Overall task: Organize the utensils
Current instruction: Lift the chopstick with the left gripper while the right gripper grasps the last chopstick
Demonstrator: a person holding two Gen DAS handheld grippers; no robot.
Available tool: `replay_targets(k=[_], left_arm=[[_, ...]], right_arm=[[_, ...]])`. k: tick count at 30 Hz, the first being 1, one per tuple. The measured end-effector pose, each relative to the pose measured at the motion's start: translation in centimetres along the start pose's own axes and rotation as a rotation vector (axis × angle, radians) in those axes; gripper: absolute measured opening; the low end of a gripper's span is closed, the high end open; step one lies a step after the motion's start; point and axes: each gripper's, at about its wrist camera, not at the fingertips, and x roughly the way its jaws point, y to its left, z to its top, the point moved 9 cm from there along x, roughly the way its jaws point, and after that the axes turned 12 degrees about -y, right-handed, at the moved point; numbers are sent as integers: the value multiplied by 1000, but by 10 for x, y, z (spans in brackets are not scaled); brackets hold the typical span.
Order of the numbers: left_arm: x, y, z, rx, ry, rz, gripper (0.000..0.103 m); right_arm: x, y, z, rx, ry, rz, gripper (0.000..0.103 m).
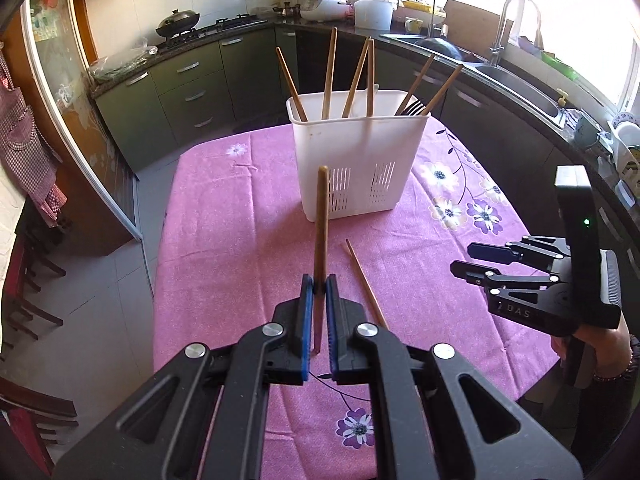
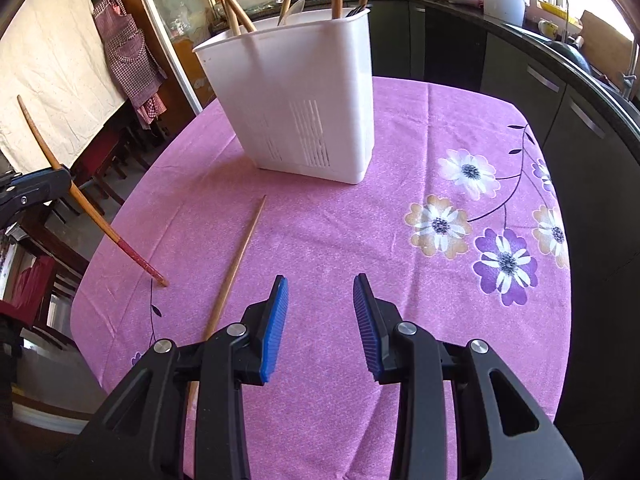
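Note:
My left gripper (image 1: pixel 319 285) is shut on a wooden chopstick (image 1: pixel 321 224), held nearly upright above the pink flowered tablecloth (image 1: pixel 224 248). The same chopstick (image 2: pixel 86 200), with a red tip, hangs at the far left of the right wrist view. A white slotted utensil holder (image 1: pixel 352 160) stands at the table's middle, with several chopsticks and a fork in it. A second loose chopstick (image 2: pixel 236 260) lies flat on the cloth, just left of my right gripper (image 2: pixel 320 292). The right gripper is open with nothing between its blue pads, low over the cloth.
Dark kitchen cabinets (image 1: pixel 192 92) and a counter with a wok, rice cooker and sink (image 1: pixel 516 80) ring the table. Wooden chairs (image 1: pixel 28 280) stand off its left side. A checked apron (image 2: pixel 128 52) hangs on the wall. The table edge drops off on the left and near sides.

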Motion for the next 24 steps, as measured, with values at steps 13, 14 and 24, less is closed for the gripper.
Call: replay_targets(k=[13, 14, 24], left_arm=[[-2, 2, -1, 11, -16, -38, 6], [-2, 2, -1, 12, -16, -38, 6], [-2, 3, -1, 28, -17, -52, 6]], right_arm=[[80, 60, 10, -33, 168, 35, 28], [85, 62, 10, -35, 176, 29, 26], [111, 70, 5, -72, 198, -53, 9]])
